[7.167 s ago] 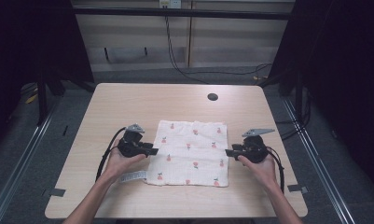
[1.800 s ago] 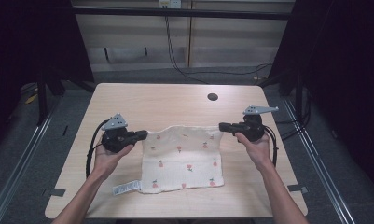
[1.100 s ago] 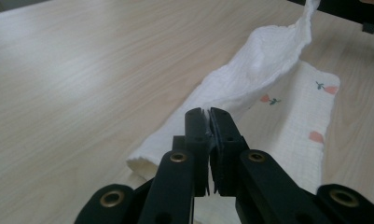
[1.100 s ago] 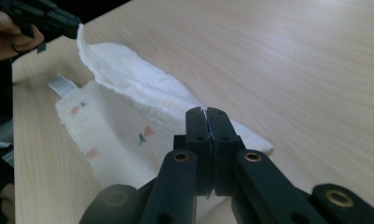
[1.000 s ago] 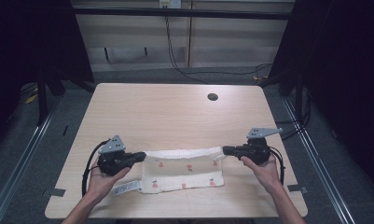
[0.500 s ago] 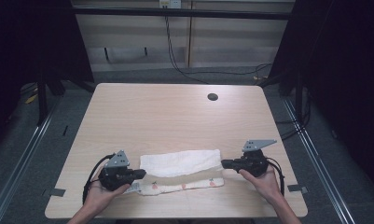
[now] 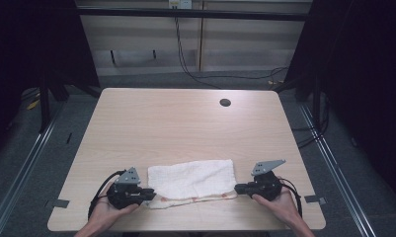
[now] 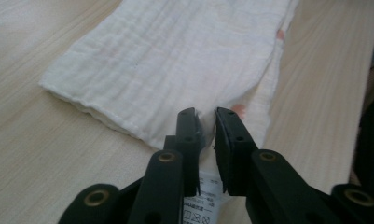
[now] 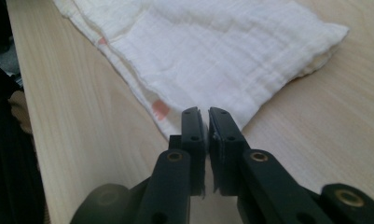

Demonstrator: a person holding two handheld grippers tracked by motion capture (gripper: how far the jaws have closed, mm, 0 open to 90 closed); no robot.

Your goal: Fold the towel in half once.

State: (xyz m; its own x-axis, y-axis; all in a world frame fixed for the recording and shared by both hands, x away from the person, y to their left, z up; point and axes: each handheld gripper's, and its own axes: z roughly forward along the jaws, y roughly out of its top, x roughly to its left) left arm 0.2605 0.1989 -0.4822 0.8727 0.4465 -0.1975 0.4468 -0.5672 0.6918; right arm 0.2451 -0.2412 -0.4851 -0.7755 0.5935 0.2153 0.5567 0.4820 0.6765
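Jaws of your left gripper (image 8: 205, 116) and right gripper (image 9: 207, 116) have just been opening, releasing the folded muslin cloth (image 7: 193, 178); withdraw level without dragging its corners.

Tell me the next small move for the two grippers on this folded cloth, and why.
Probably let go fully and draw both grippers back off the corners. The cloth already lies folded in half on the table. The left gripper has just been opening, with a gap at its corner. The right gripper has also been opening, its fingers only a slit apart.
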